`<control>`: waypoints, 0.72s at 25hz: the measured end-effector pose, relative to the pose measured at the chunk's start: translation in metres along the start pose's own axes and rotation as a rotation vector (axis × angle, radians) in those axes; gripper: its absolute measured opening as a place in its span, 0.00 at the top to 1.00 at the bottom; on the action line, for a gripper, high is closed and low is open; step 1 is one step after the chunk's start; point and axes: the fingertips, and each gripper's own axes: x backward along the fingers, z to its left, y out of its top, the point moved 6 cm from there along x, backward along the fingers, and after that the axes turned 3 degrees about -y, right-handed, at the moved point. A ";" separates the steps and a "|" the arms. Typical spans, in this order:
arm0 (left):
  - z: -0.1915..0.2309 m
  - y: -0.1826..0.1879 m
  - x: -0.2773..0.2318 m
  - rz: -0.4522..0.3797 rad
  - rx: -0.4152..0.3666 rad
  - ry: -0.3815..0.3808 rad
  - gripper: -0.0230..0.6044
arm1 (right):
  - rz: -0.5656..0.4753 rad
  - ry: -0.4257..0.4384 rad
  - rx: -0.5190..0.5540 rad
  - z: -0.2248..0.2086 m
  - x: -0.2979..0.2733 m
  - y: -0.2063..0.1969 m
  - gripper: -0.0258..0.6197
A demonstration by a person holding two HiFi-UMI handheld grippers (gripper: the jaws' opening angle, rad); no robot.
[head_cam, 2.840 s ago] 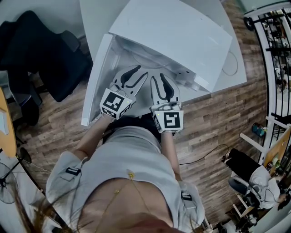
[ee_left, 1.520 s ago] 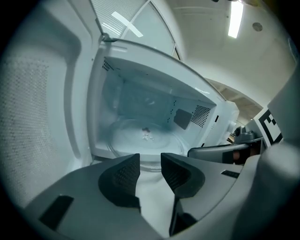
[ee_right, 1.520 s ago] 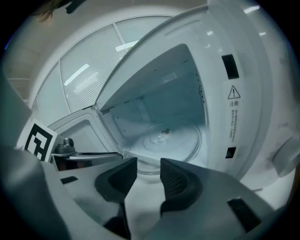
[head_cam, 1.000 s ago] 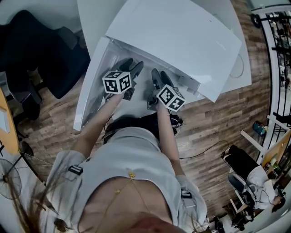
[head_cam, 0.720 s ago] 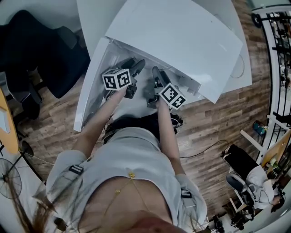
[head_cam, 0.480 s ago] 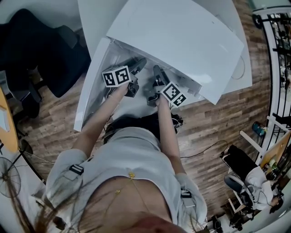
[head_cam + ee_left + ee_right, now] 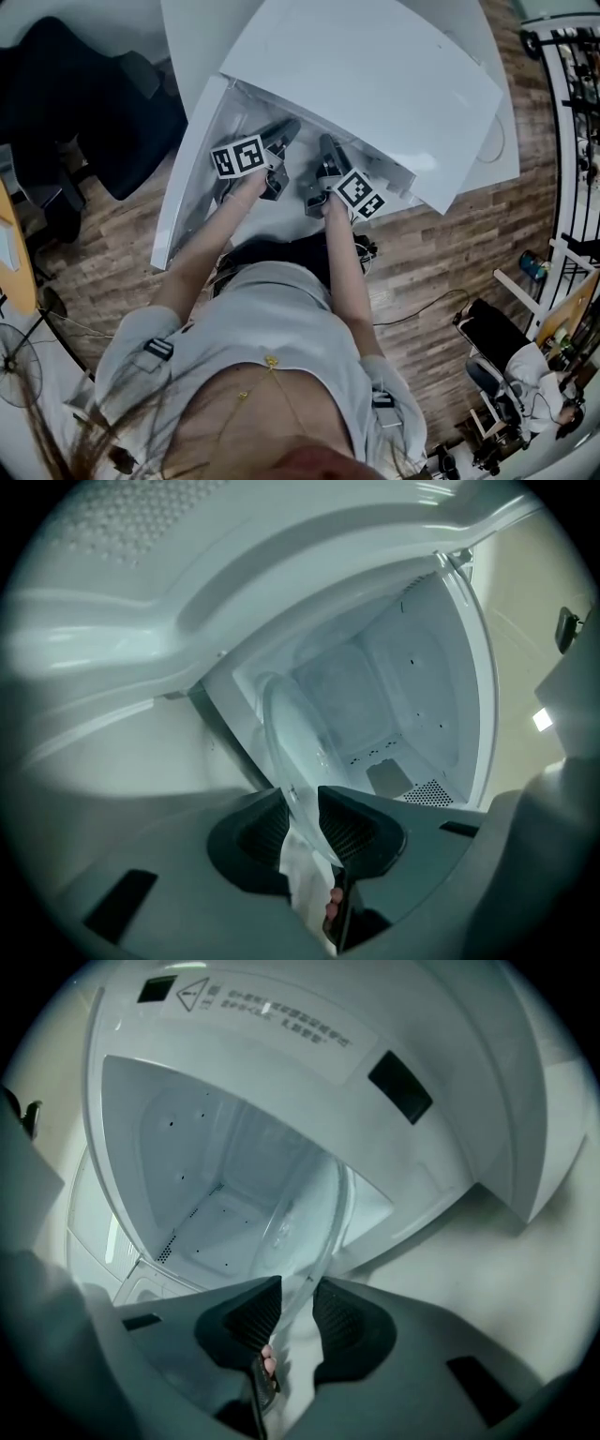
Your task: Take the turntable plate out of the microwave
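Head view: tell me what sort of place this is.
Probably a lab or workshop-like office, not a home kitchen: the microwave sits on a white table over a wood-plank floor, with a dark office chair at left and a metal shelving rack at right.

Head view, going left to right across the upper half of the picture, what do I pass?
black chair → open microwave door → left gripper → right gripper → shelving rack. The jaws of both have just been closing on the rim of the turntable plate.
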 end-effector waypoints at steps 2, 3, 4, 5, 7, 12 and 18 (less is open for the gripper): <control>0.000 0.000 0.002 0.002 0.001 0.001 0.78 | 0.001 0.000 0.000 0.001 0.001 -0.001 0.79; 0.000 -0.001 0.003 0.001 0.002 0.002 0.78 | 0.001 0.000 -0.004 0.001 0.002 -0.002 0.79; -0.001 -0.002 0.004 -0.001 0.002 0.002 0.78 | 0.001 0.001 -0.007 0.001 0.003 -0.003 0.79; -0.001 -0.002 0.005 -0.003 0.002 0.003 0.78 | 0.001 0.002 -0.008 0.001 0.004 -0.004 0.79; -0.002 -0.005 0.007 -0.007 0.003 0.003 0.78 | 0.002 0.005 -0.008 0.001 0.006 -0.004 0.79; -0.006 -0.012 0.015 -0.003 0.005 0.002 0.78 | 0.004 0.007 -0.026 0.001 0.015 -0.009 0.80; -0.009 -0.020 0.027 0.015 -0.008 -0.004 0.79 | 0.015 0.017 -0.048 0.002 0.027 -0.018 0.80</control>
